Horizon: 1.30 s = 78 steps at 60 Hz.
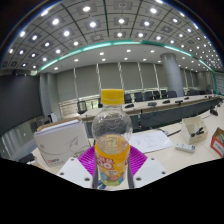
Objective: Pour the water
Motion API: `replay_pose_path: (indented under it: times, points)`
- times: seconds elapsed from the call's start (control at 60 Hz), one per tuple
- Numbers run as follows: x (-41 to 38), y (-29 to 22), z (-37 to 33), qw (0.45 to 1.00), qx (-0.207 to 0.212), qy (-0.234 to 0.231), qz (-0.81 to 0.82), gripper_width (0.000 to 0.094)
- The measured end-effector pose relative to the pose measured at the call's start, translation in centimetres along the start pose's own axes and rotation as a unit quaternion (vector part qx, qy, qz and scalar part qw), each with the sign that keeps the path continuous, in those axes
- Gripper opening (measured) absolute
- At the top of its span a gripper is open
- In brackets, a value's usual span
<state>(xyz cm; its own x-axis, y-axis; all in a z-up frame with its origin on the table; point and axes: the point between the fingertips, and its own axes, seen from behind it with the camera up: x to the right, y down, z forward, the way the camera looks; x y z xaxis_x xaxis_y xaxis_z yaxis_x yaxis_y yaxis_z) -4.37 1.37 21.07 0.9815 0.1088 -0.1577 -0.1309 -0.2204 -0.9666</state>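
A clear plastic bottle (111, 135) with an orange cap and an orange-yellow label stands upright between my fingers. My gripper (111, 160) is shut on the bottle, with the magenta pads (88, 160) pressed against both sides of its label. The bottle looks lifted above the white table (170, 150). Its bottom is hidden behind the fingers. No cup or other vessel for water shows.
A white box (60, 143) stands just left of the bottle. Papers (152, 141) lie on the table to the right, with a small dark item (184, 148) and a reddish object (218, 142) farther right. Black chairs and long desks (150, 100) fill the room beyond.
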Motion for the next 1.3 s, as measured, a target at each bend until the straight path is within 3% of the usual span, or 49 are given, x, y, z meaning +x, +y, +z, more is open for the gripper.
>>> replay_pose_path:
  times: [0.1, 0.283, 0.383, 0.417, 0.517, 0.65, 0.75, 0.983, 1.3]
  points:
    - [4.3, 5.1, 1.5, 0.997, -0.033, 0.025, -0.071, 0.0403]
    - [7.4, 11.1, 1.5, 0.995, -0.078, 0.031, -0.062, 0.0404]
    - [8.1, 13.4, 1.7, 0.993, -0.091, 0.035, -0.067, 0.0406]
    - [8.1, 13.0, 1.6, 0.995, -0.072, 0.031, -0.069, 0.0403]
    - [7.9, 13.0, 1.9, 0.995, -0.068, 0.031, -0.069, 0.0428]
    - [8.1, 13.5, 1.4, 0.993, -0.084, 0.035, -0.07, 0.0569]
    - [8.3, 13.3, 0.3, 0.992, -0.102, 0.041, -0.068, 0.0876]
    - [7.1, 11.4, -5.9, 0.986, -0.135, 0.064, -0.075, 0.0861]
    - [-1.2, 8.6, -21.5, 0.977, -0.189, 0.06, -0.081, 0.0858]
